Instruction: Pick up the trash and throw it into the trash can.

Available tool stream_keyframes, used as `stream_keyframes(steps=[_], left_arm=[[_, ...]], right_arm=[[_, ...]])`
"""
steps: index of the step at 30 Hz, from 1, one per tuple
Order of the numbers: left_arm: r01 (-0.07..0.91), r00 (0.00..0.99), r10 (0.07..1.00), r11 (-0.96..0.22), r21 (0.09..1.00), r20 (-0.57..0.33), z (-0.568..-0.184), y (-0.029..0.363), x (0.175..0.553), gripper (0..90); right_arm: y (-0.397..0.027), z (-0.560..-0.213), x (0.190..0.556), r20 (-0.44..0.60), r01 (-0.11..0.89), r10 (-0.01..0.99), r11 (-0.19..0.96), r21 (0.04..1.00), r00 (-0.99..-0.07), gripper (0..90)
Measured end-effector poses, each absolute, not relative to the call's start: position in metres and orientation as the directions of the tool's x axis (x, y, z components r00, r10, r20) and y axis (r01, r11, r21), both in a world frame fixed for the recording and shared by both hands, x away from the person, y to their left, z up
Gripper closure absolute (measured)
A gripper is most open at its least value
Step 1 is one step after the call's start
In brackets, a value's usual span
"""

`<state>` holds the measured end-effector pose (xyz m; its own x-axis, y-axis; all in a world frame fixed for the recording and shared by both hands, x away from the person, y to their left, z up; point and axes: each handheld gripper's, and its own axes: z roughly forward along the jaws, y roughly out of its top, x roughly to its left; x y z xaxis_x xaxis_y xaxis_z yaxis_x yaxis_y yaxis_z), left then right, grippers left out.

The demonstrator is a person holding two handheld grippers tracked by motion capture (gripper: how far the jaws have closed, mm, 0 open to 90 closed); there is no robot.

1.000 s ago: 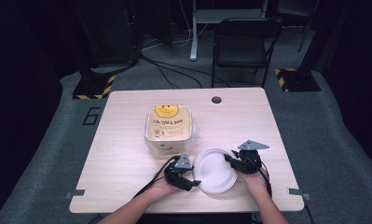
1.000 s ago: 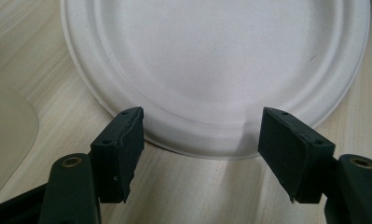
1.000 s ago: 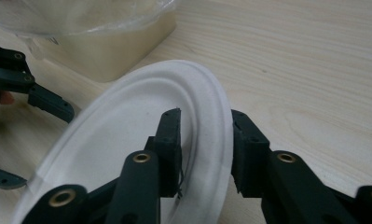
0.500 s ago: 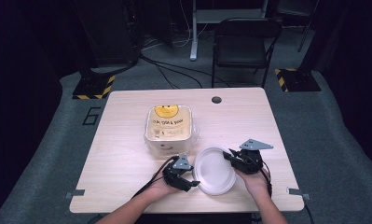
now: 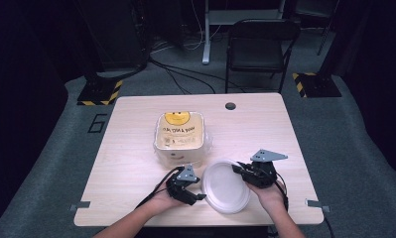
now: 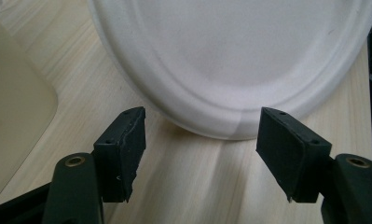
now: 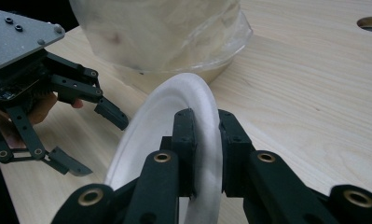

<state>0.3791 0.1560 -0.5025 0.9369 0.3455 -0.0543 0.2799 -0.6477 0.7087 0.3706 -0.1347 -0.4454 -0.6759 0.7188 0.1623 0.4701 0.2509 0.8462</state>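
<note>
From the high view, the white paper plate [image 5: 226, 185] sat near the bench's [image 5: 131, 148] front edge, before the bagged plate stack [image 5: 180, 136]. In the left gripper view, the left gripper [image 6: 200, 144] stood part-open and empty, rim just ahead. In the right gripper view, the right gripper [image 7: 206, 140], just closing, pinched the rim, tilting the plate, likely to lift it.

Pale wooden table [image 5: 136, 163] on grey carpet [image 5: 46, 163], black folding chair [image 5: 257, 47] beyond, dim dark surroundings.

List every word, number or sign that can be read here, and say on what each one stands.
"6": painted on the floor left of the table.
Smiley face sign: on the yellow label of the bagged pack.
Dark print under the smiley: too blurred to read.
Small print lower on the pack: too small to read.
</note>
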Motion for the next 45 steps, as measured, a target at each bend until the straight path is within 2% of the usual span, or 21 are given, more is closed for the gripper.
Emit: stream_keyframes(steps=[8,14,18,32,45], left_arm=[[0.288,0.932,0.358,-0.64,0.713,-0.056,-0.5,0.18,0.374,32.0],[0.305,0.923,0.379,-0.612,0.729,-0.068,-0.498,0.191,0.375,32.1],[0.316,0.917,0.39,-0.591,0.742,-0.081,-0.499,0.193,0.378,32.1],[0.312,0.92,0.388,-0.658,0.685,-0.046,-0.516,0.189,0.381,32.3],[0.278,0.925,0.38,-0.666,0.692,-0.006,-0.519,0.189,0.38,31.5]], right_arm=[[-0.127,-0.424,0.361,0.146,0.432,0.69,0.262,0.863,-0.709,82.3],[-0.122,-0.403,0.356,0.086,0.384,0.682,0.298,0.874,-0.726,83.2],[-0.117,-0.386,0.356,0.048,0.357,0.679,0.322,0.877,-0.732,83.2],[-0.112,-0.335,0.363,-0.037,0.295,0.681,0.365,0.883,-0.732,83.3],[-0.115,-0.306,0.383,-0.044,0.299,0.696,0.364,0.882,-0.717,83.3]])
